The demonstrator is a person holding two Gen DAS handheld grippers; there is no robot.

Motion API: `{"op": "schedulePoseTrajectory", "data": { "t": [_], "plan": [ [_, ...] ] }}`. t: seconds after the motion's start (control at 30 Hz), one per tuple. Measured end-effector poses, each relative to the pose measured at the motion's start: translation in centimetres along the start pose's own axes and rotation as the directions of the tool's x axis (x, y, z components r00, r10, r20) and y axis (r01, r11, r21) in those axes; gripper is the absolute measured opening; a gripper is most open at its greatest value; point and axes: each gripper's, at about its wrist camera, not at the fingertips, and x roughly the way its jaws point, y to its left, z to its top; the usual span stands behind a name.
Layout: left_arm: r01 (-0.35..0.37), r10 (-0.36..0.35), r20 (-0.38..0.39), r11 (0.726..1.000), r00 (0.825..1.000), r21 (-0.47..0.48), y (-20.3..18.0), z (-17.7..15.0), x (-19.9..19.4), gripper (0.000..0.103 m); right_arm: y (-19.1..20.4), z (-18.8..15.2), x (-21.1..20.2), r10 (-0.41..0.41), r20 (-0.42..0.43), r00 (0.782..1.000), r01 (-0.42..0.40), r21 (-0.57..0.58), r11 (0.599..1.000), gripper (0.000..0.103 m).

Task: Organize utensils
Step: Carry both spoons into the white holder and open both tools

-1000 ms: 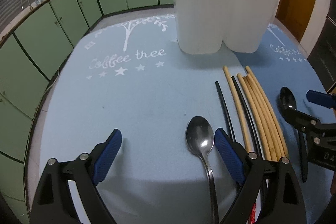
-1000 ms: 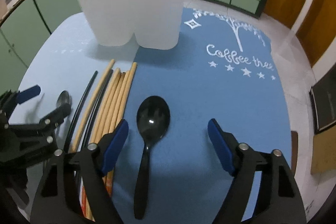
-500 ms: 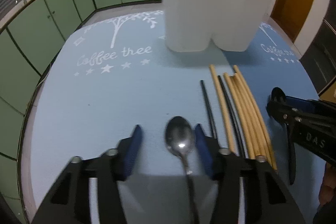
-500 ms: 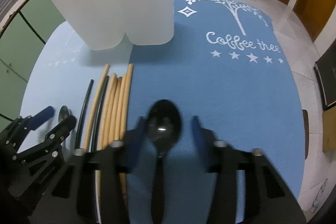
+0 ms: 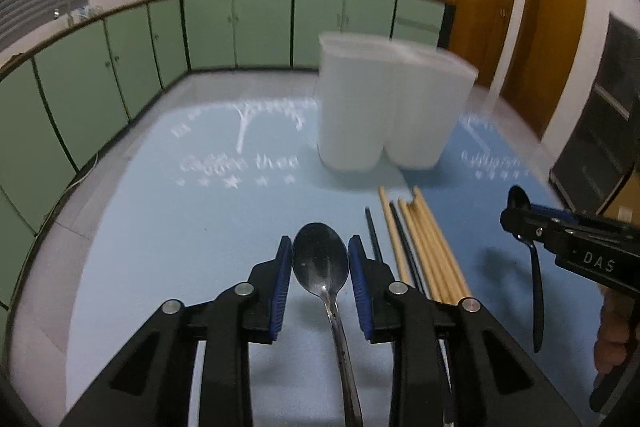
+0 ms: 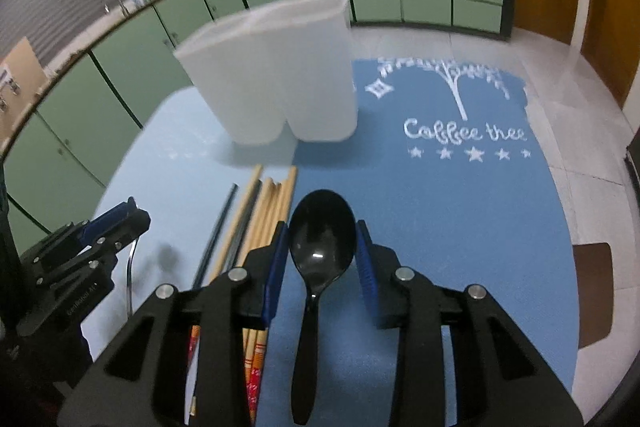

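Observation:
A metal spoon (image 5: pixel 320 267) lies bowl-forward between the blue pads of my left gripper (image 5: pixel 319 245). The jaws are closing and the pads press on the bowl's sides; the spoon hangs clear of the mat. My right gripper (image 6: pixel 322 231) is shut on the bowl of a black plastic spoon (image 6: pixel 316 267), also lifted. Each gripper shows in the other's view: the right gripper (image 5: pixel 516 215) with its black spoon dangling, the left gripper (image 6: pixel 132 215) with the metal handle below it. A white two-part holder (image 5: pixel 388 115) (image 6: pixel 272 75) stands upright beyond both.
Several wooden chopsticks (image 5: pixel 428 247) (image 6: pixel 268 211) and two thin black ones (image 5: pixel 374 239) lie side by side on the mats between the grippers. The light blue mat (image 5: pixel 180 247) and the darker blue mat (image 6: pixel 460 227) meet there. Green cabinets ring the room.
Both grippers went from wide open around the spoons to shut on their bowls. Both then rose and tipped up, so the holder and the cabinets show higher and farther off.

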Motion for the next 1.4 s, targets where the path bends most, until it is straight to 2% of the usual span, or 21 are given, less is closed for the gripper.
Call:
{"op": "schedulePoseTrajectory", "data": {
  "t": [0.13, 0.37, 0.57, 0.73, 0.9, 1.03, 1.1, 1.17, 1.4],
  "plan": [
    [-0.007, 0.009, 0.081, 1.000, 0.997, -0.022, 0.0, 0.0, -1.9, 0.028, -0.3, 0.4, -1.1, 0.031, 0.048, 0.998, -0.032, 0.004, 0.999, 0.032],
    [-0.009, 0.012, 0.176, 1.000, 0.984, -0.020, -0.2, 1.1, -3.5, 0.028, -0.3, 1.6, -3.5, 0.066, 0.151, 0.986, -0.064, -0.017, 0.998, 0.032],
    [0.011, -0.002, 0.265, 0.999, 0.964, -0.031, 0.0, 3.5, -5.3, 0.028, -0.4, 4.5, -4.9, 0.101, 0.264, 0.959, -0.098, -0.025, 0.995, 0.032],
    [0.033, -0.020, 0.362, 0.999, 0.932, -0.029, 0.1, 7.3, -7.2, 0.028, -0.6, 8.7, -5.7, 0.124, 0.377, 0.918, -0.119, -0.037, 0.992, 0.032],
    [0.044, -0.035, 0.471, 0.999, 0.881, -0.008, -0.4, 13.2, -7.6, 0.028, -0.6, 13.6, -5.4, 0.142, 0.466, 0.874, -0.133, -0.051, 0.990, 0.032],
    [0.047, -0.043, 0.508, 0.999, 0.860, 0.004, -1.0, 17.0, -6.3, 0.028, -1.0, 17.1, -4.0, 0.133, 0.510, 0.850, -0.129, -0.044, 0.991, 0.032],
    [0.049, -0.046, 0.505, 0.999, 0.862, 0.007, -1.2, 18.7, -4.8, 0.028, -1.3, 18.7, -2.8, 0.115, 0.525, 0.844, -0.115, -0.032, 0.993, 0.032],
    [0.053, -0.047, 0.491, 0.999, 0.870, 0.002, -1.4, 19.4, -3.0, 0.028, -1.7, 19.8, -1.4, 0.089, 0.527, 0.845, -0.093, -0.019, 0.995, 0.032],
    [0.041, -0.034, 0.399, 0.999, 0.916, -0.009, -1.5, 18.9, 3.3, 0.028, -2.7, 20.0, 4.1, 0.044, 0.467, 0.883, -0.048, -0.003, 0.999, 0.032]
  ]
}}
